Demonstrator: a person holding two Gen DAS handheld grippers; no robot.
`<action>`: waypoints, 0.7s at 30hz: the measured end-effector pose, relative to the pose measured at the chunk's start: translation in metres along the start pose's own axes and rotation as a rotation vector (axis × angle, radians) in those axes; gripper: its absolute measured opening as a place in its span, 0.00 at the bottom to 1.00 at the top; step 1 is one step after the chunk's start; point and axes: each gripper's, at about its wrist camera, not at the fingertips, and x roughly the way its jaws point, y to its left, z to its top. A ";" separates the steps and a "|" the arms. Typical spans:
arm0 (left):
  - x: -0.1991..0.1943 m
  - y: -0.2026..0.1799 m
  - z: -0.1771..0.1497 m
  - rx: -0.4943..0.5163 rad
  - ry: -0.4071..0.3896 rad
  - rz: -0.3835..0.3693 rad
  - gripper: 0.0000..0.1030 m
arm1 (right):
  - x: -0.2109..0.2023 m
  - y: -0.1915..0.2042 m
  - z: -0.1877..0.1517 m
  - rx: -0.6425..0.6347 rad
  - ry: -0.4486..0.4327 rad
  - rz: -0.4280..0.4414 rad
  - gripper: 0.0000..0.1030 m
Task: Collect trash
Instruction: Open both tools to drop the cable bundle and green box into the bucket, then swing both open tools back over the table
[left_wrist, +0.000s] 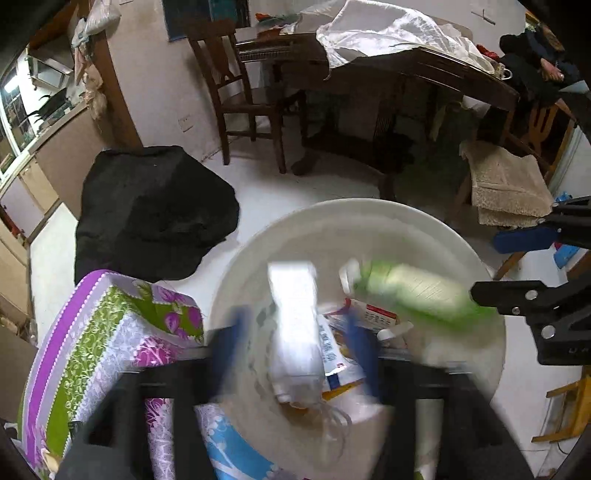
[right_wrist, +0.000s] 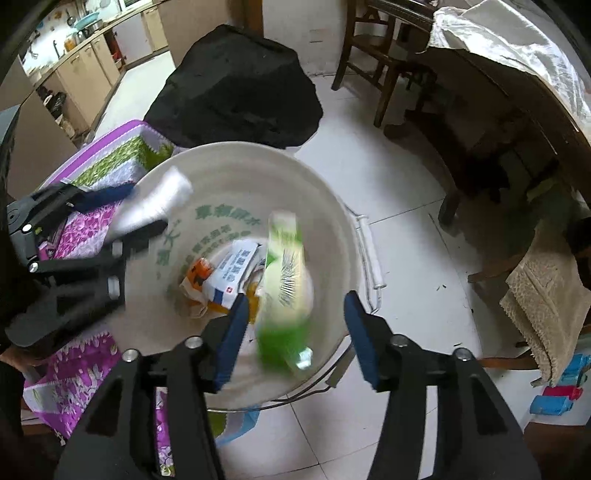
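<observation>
Release step: both items dropping into the white bucket (right_wrist: 207, 166) at frame centre.

Keep each claw over the bucket mouth, clear of the rim, until its item lands. One bucket; two grippers: right gripper (right_wrist: 293, 332) spread wide and empty, left gripper (left_wrist: 295, 354) apart, blurred; one green bottle (right_wrist: 286, 280) and one white bottle (left_wrist: 293, 317), both apparently loose; several cartons (right_wrist: 225, 277) on the bottom, count unclear.
</observation>
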 end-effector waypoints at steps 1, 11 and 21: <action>-0.002 0.001 0.000 -0.003 -0.017 0.010 0.74 | -0.001 -0.001 0.000 0.003 -0.003 -0.002 0.51; -0.012 0.000 -0.017 0.000 -0.034 0.030 0.73 | -0.001 0.001 -0.007 0.000 -0.007 0.003 0.51; -0.022 -0.002 -0.064 -0.031 -0.087 0.151 0.74 | -0.023 0.025 -0.034 0.041 -0.251 -0.028 0.55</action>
